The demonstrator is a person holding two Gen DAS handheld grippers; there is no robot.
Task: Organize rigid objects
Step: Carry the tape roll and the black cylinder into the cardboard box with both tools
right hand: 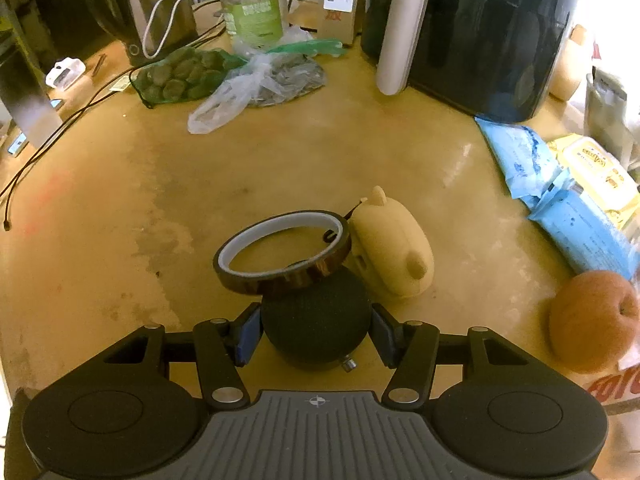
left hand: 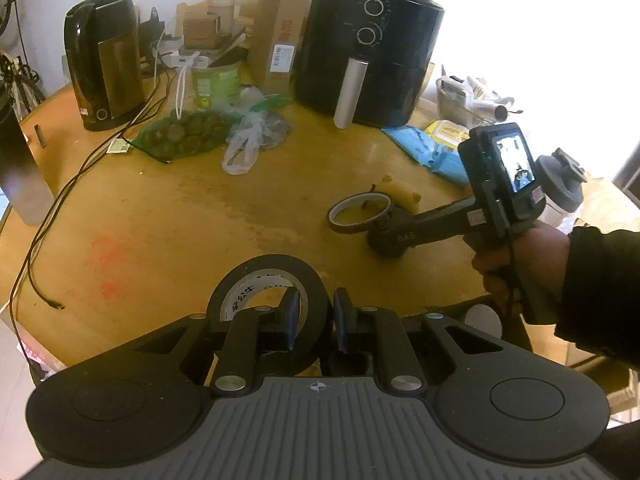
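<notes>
My left gripper is shut on a black tape roll, pinching its right wall near the table's front edge. My right gripper stands open around a black ball-shaped object on the table; its pads sit close to the ball's sides. A thin brown tape ring leans on top of the ball. A cream bear-shaped case lies just right of the ring. In the left wrist view the right gripper, ring and the hand holding it show at mid right.
Wooden round table. At the back: black kettle, green tin, net bag of dark fruit, plastic bag, black air fryer. Blue and yellow packets and an apple lie right. A black cable runs left.
</notes>
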